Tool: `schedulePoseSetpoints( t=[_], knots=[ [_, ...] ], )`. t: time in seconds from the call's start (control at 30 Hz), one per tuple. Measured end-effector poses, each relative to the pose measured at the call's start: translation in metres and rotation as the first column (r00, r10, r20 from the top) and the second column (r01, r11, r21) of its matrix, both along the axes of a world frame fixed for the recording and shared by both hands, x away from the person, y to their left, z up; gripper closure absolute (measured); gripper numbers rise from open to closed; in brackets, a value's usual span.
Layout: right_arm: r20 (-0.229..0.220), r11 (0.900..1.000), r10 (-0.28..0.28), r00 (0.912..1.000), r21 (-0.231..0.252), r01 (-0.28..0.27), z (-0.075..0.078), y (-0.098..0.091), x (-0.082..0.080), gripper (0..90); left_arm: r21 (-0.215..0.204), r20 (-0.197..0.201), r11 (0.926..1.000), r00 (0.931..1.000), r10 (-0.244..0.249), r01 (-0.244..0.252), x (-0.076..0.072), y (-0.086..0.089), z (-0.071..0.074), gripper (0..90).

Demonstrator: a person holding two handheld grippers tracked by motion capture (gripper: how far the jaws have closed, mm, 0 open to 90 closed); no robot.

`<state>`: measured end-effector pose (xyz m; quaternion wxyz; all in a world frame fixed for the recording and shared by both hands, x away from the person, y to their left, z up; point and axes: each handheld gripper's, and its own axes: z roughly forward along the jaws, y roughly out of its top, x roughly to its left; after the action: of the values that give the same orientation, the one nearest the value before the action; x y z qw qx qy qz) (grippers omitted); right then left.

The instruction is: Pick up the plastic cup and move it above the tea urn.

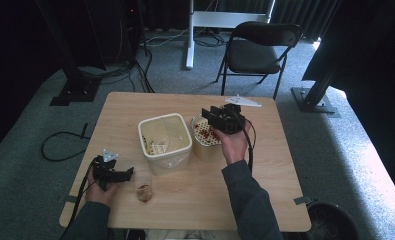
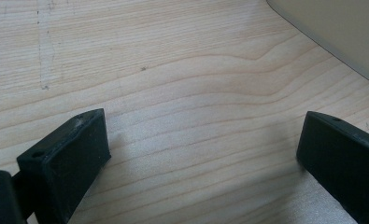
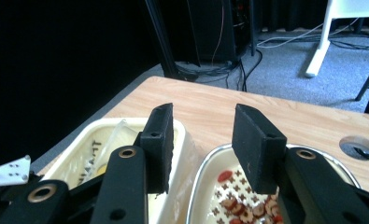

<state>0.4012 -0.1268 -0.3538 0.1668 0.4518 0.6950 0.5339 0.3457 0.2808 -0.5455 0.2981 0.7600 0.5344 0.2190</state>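
Red-pieced strainer bowl [image 1: 205, 136] just beneath parted, empty right tool [image 1: 216, 119]

The right gripper [image 3: 203, 149] looks along its two black jaws, which stand apart with nothing between them, hanging over the near rims of two containers on a light wooden table [image 3: 210, 105]. Under the left jaw sits a cream square tub [image 3: 91, 140] with pale contents; under the right jaw sits a rounded container [image 3: 215, 163] with a perforated floor holding red and brown round slices [image 3: 240, 210]. A round hole [image 3: 359, 147] pierces the tabletop at right, and beyond the table lie grey carpet [image 3: 285, 70], cables and a white stand leg [image 3: 320, 44].
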Motion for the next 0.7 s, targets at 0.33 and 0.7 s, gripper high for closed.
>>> schedulePoseSetpoints(
  t=[0.33,0.7],
  knots=[
    [-0.019,0.9978,0.039,0.999,-0.053,-0.04,-0.023,-0.003,-0.009,54.5,0.002,0.0,1.0,1.0,-0.008,0.008,-0.001,0.0,0.0,2.9],
    [-0.055,0.9949,0.031,0.998,-0.094,-0.036,-0.047,-0.014,-0.018,51.9,0.0,0.004,1.0,1.0,-0.008,0.008,-0.004,0.001,0.0,5.5]
  ],
)
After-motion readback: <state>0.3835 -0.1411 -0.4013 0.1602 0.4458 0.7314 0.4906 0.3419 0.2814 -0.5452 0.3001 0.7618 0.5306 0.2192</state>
